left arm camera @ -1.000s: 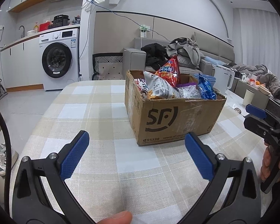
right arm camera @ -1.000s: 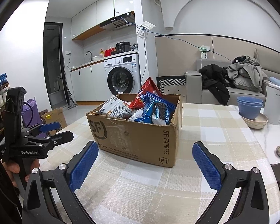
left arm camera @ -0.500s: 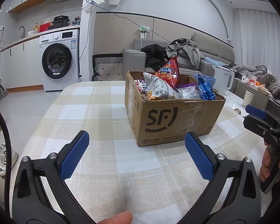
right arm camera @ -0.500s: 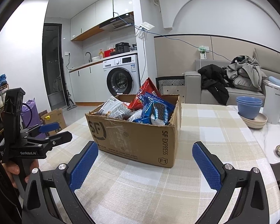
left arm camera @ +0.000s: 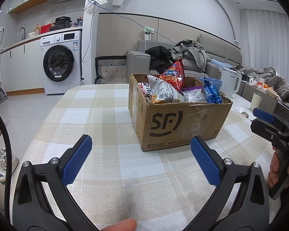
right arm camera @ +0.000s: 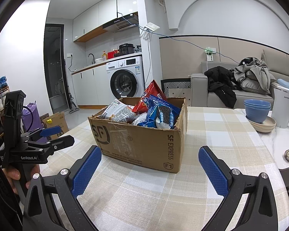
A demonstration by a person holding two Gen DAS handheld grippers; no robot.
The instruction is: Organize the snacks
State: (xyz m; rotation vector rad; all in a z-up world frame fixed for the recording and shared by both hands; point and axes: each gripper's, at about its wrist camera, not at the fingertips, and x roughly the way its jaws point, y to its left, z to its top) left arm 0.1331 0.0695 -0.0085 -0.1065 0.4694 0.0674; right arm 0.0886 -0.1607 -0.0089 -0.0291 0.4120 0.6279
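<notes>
Snacks in bags fill an open cardboard box (left arm camera: 180, 119) standing on a checked tablecloth (left arm camera: 98, 115). Nearest the cameras, the left gripper (left arm camera: 141, 146) and the right gripper (right arm camera: 149, 155) hover over the cloth with blue pads spread wide, holding nothing, each short of the box. Inside it, a red bag (right arm camera: 151, 96) stands upright, a blue cookie bag (right arm camera: 161, 115) leans at the right, and a white bag (left arm camera: 162, 93) lies at the left.
</notes>
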